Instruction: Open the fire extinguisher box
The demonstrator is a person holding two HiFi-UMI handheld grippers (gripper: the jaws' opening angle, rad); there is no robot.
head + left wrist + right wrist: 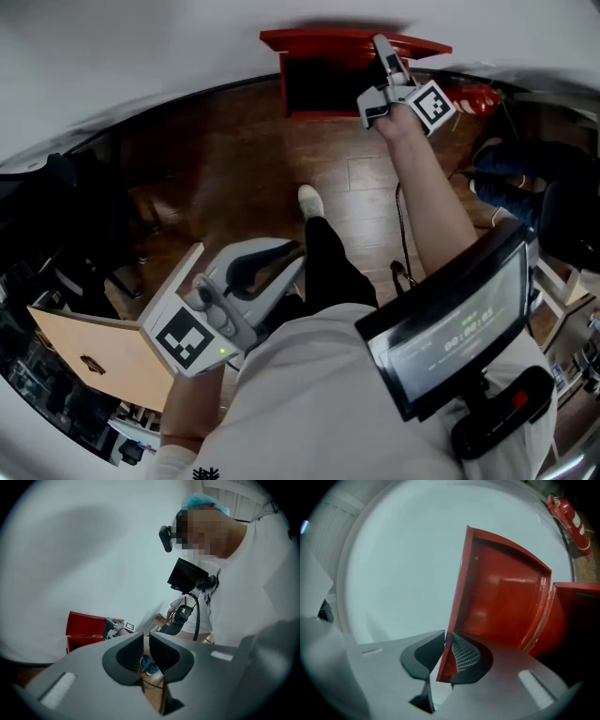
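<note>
The red fire extinguisher box (pixel 319 89) stands on the wooden floor against the white wall, its lid (pixel 328 39) raised. My right gripper (pixel 382 45) is at the lid's right part, shut on it. In the right gripper view the lid's thin red edge (pixel 457 602) runs between the jaws of that gripper (pixel 446 648), and the lid's inner face (pixel 506 592) fills the right. My left gripper (pixel 291 255) hangs low near my legs, far from the box. Its jaws (pixel 146 641) are together with nothing between them. From there the box (pixel 84 625) shows at left.
A red fire extinguisher (pixel 473 97) lies on the floor right of the box. Beyond it are another person's blue shoes (pixel 511 178). A cardboard box (pixel 94 352) sits at lower left, with dark clutter along the left edge. My white shoe (pixel 309 199) points at the box.
</note>
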